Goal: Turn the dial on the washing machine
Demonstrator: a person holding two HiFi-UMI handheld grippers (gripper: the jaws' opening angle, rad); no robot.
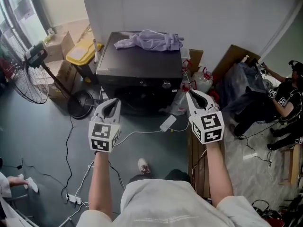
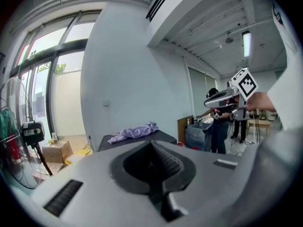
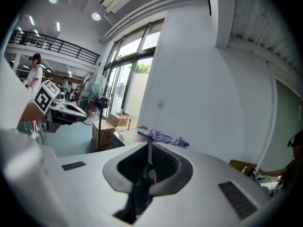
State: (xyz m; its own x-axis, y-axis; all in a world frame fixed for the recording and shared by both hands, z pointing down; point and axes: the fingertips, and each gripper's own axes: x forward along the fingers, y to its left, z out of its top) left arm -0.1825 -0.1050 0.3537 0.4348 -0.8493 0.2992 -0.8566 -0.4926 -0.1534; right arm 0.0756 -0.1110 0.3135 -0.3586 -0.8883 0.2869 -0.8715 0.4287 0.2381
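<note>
Left gripper (image 1: 112,102) and right gripper (image 1: 189,93) are both closed and empty, held mid-frame and aimed at the washing machine (image 1: 139,65) at upper centre, well apart from it; its dial (image 1: 166,84) probably suits the nearer right gripper

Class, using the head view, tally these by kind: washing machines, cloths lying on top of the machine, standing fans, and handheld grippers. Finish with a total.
Washing machine: 1
Purple cloth: 1
Standing fan: 1
Grippers, left gripper and right gripper: 2
Total: 5
</note>
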